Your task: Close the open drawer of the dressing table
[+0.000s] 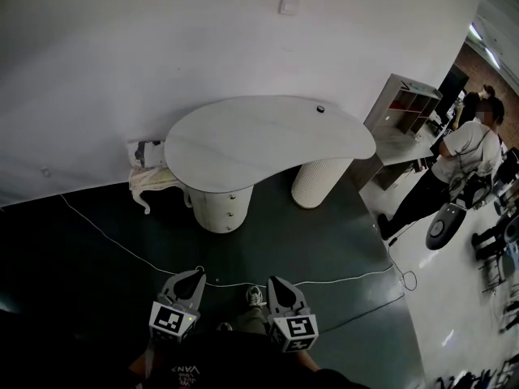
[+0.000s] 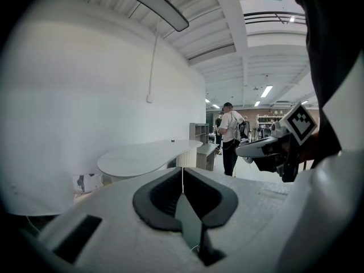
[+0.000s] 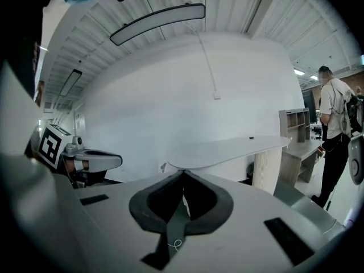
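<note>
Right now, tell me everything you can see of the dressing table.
The dressing table has a pale, bean-shaped top on two white pedestals: the right pedestal ribbed, the left pedestal with drawer fronts and small knobs. It stands on dark floor against the wall. A small dark object sits on top. Whether a drawer is open, I cannot tell.

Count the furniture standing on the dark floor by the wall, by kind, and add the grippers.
Dressing table: 1
Cream stool with a curled leg: 1
Grippers: 2, the left gripper and the right gripper, both shut and empty
Total: 4
</note>
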Tool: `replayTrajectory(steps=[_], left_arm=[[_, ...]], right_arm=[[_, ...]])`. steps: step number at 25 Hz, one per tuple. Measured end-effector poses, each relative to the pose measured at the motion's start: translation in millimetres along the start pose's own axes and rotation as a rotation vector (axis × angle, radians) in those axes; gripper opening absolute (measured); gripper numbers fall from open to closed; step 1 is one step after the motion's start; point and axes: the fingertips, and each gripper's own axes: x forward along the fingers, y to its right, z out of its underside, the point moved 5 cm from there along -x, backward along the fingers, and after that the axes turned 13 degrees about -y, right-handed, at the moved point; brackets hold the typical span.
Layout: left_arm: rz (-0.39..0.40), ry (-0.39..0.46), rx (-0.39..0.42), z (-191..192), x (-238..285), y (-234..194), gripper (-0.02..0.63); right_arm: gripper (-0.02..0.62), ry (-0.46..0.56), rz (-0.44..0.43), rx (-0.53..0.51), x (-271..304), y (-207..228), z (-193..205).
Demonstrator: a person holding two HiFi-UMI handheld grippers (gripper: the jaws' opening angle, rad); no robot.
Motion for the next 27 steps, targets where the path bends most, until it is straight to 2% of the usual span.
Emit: replayTrajectory(steps=[5, 14, 20, 23, 27], left_arm=[[0.007, 0.013, 0.011, -1.8, -2.3, 1.5, 0.021], [0.018, 0.017, 0.019, -2.8, -0.8, 2.8, 0.02], [0.009, 0.055, 0.011, 4.7, 6.0, 1.5, 0.02], [0.012, 0.013, 0.005, -1.1, 3.6, 1.8, 0.02], [0.007, 0.005, 0.002, -4.8, 4.3, 0.4, 0.02]], right_arm=[[0.005, -0.01, 0.013, -0.033, -1.1, -4.5, 0.5], [0.005, -0.01, 0.019, -0.023, -2.4, -2.4, 1.9], [0.003, -0.003, 0.025, -0.025, -1.3, 3.6, 7.4], [0.004, -0.01, 0.019, -0.015, -0.2, 1.9, 3.1], [0.004, -0.012, 0.014, -0.015, 2.8, 3.6, -1.2]])
